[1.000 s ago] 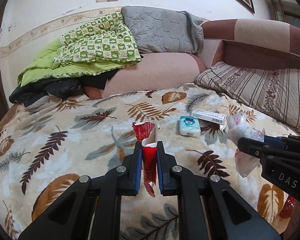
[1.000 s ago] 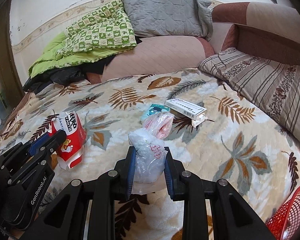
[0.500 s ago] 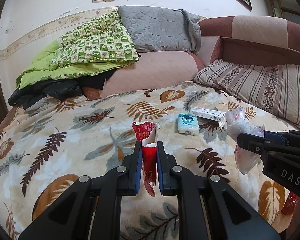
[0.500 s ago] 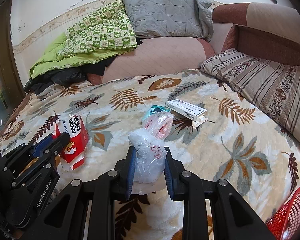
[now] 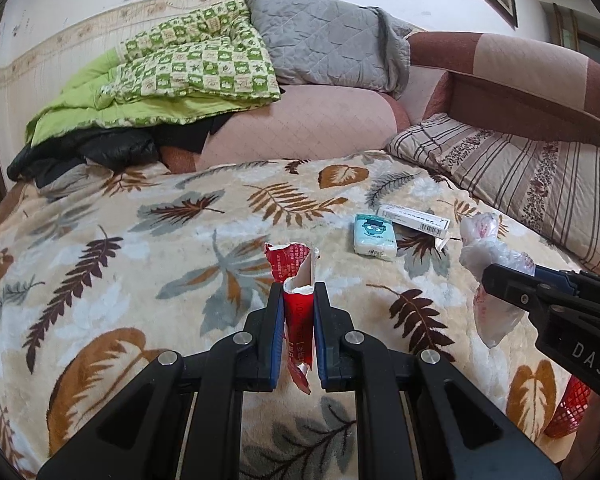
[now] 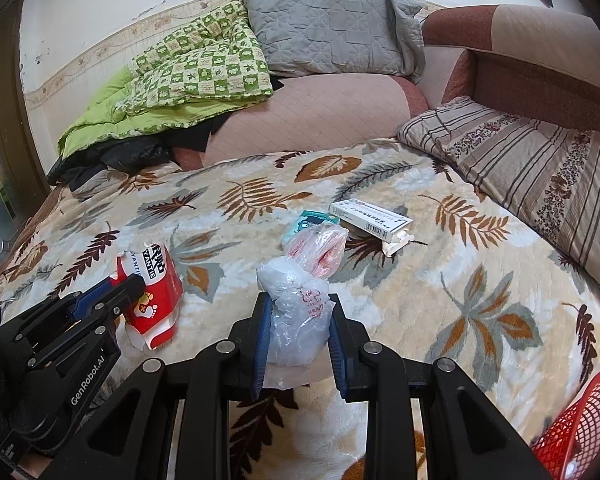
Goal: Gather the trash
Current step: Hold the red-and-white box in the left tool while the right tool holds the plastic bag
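The left gripper [image 5: 298, 300] was closed on a torn red carton [image 5: 296, 276], its blue-padded jaws pinching the flattened cardboard so that the ragged top stood above the fingertips and a torn strip hung below them. In the right wrist view the same carton [image 6: 152, 292] showed white lettering and small footprint marks, held clear above the bed. The right gripper [image 6: 296, 312] was closed on a crumpled clear plastic bag [image 6: 300, 304] with red print, the bag bulging up and forward between the jaws. Both grippers were held over a leaf-patterned blanket [image 5: 140, 264] covering the bed. Further back on that blanket lay a teal tissue packet [image 5: 374, 236] and, just beside it, a long white box [image 5: 414, 220] with a barcode, its near end tilted over the packet's corner. A red mesh basket [image 6: 580, 424] stood at the bed's lower right edge, only partly in view. Green checked bedding [image 5: 188, 68] and a grey quilted pillow [image 5: 332, 40] were piled against the wall.
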A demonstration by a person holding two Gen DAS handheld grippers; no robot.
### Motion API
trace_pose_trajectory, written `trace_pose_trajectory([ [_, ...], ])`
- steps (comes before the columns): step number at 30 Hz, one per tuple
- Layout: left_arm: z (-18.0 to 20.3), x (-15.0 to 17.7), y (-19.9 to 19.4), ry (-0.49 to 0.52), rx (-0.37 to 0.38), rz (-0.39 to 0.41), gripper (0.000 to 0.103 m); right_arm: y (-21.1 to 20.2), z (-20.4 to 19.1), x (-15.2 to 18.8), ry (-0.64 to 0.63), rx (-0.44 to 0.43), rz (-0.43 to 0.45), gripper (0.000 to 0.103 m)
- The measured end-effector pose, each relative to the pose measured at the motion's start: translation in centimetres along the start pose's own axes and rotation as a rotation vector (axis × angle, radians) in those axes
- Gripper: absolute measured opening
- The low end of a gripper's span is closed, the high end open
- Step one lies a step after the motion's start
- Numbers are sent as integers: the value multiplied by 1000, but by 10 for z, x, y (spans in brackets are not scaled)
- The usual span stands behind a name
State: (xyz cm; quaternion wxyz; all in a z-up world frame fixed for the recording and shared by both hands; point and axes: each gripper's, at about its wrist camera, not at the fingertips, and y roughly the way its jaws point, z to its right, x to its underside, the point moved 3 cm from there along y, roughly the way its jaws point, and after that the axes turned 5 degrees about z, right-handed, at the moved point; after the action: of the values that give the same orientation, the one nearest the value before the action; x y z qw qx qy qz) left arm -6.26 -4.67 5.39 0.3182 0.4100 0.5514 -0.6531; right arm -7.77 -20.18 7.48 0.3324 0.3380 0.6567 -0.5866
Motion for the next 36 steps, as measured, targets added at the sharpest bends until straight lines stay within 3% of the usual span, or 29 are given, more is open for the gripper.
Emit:
trace_pose_trajectory([
  [36,1,1,0,0,0,-8,13,-3,4,-1,10,1,11,28],
])
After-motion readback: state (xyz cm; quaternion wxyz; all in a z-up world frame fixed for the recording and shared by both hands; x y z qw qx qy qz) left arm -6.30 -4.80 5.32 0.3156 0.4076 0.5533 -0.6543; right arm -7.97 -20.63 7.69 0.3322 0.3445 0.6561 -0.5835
